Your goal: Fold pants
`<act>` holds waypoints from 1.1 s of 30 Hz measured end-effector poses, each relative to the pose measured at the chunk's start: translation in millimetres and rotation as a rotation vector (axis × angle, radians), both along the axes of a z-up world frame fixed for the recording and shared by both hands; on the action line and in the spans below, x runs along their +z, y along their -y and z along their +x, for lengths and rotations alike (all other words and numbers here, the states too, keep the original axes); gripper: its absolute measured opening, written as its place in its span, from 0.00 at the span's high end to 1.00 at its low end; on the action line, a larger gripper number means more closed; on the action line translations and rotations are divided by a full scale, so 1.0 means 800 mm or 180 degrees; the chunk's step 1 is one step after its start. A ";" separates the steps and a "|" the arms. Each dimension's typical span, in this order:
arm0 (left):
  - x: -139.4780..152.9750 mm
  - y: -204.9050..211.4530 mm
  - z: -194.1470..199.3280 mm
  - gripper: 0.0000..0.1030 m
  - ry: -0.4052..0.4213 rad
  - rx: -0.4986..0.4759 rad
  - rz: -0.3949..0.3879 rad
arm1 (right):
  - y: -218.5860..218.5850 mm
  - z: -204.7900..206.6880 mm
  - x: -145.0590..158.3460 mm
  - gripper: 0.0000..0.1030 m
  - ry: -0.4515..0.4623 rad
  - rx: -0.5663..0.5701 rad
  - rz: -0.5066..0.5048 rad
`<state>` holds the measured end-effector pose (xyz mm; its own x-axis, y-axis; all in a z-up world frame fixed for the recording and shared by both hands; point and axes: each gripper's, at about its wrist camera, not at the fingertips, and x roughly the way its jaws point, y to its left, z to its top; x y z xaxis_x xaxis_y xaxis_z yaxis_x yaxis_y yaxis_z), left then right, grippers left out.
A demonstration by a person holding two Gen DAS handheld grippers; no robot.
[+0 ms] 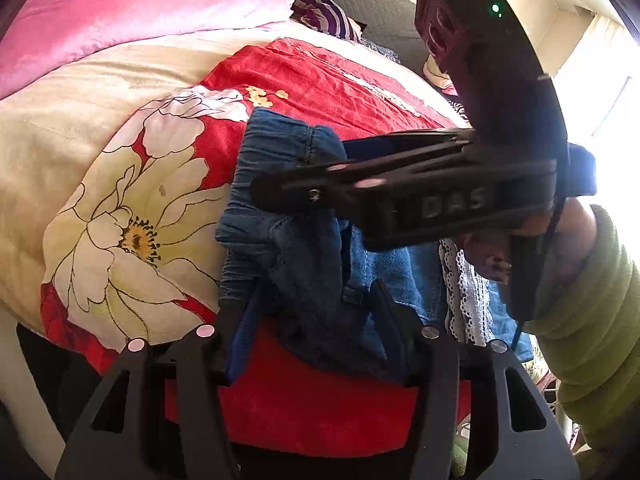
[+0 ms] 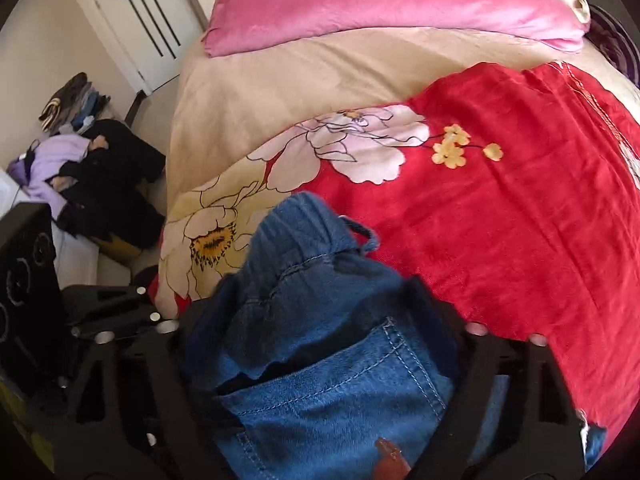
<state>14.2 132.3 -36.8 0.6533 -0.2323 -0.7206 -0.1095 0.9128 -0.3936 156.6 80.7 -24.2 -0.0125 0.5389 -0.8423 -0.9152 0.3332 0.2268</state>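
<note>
Blue denim pants (image 1: 312, 264) lie bunched at the near edge of a bed with a red floral quilt (image 1: 320, 80). My left gripper (image 1: 310, 292) is shut on a crumpled fold of the denim, which fills the gap between its fingers. From the right, my right gripper (image 1: 304, 168) reaches across onto the gathered waistband, held by a hand in a green sleeve (image 1: 592, 320). In the right wrist view the pants (image 2: 320, 360), back pocket showing, bulge up between the fingers of the right gripper (image 2: 320, 280), which is shut on them. The quilt (image 2: 500, 220) spreads beyond.
A pink cushion (image 2: 380, 4) lies across the far side of the bed. White lace cloth (image 1: 464, 292) hangs beside the pants. Left of the bed, a heap of clothes (image 2: 80, 168) sits on the floor in front of a white door (image 2: 140, 20).
</note>
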 end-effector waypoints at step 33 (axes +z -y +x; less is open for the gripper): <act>0.050 0.158 0.034 0.30 0.0339 -0.1345 -0.0411 | 0.292 0.014 0.084 0.36 -0.0120 -0.1002 0.1385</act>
